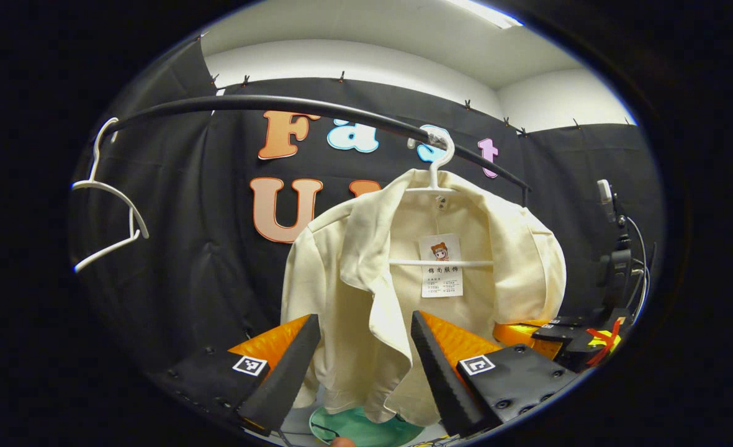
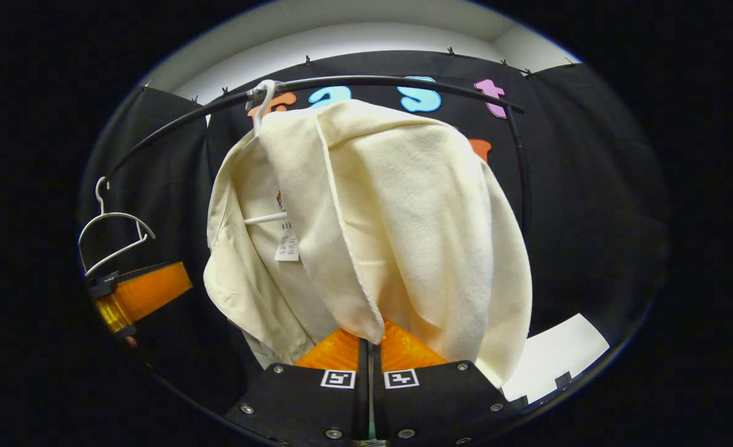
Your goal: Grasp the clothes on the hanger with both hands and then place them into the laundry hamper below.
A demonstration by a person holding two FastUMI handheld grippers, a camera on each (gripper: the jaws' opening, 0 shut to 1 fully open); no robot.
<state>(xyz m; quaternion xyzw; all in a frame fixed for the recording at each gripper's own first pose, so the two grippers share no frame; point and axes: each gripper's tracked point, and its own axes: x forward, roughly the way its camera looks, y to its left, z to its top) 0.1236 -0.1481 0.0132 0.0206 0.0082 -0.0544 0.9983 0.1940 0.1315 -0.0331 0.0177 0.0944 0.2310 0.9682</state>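
Hanging: jacket [image 1: 403, 279] on hanger [image 1: 439, 186], ahead of left gripper [image 1: 366, 366].
Left gripper: fingers apart, hem between them.
Right gripper [image 2: 370, 354]: fingers together, clamped on jacket edge.

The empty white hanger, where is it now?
In the left gripper view, the empty hanger hangs at the left end of the black rail, apart from the cream jacket.
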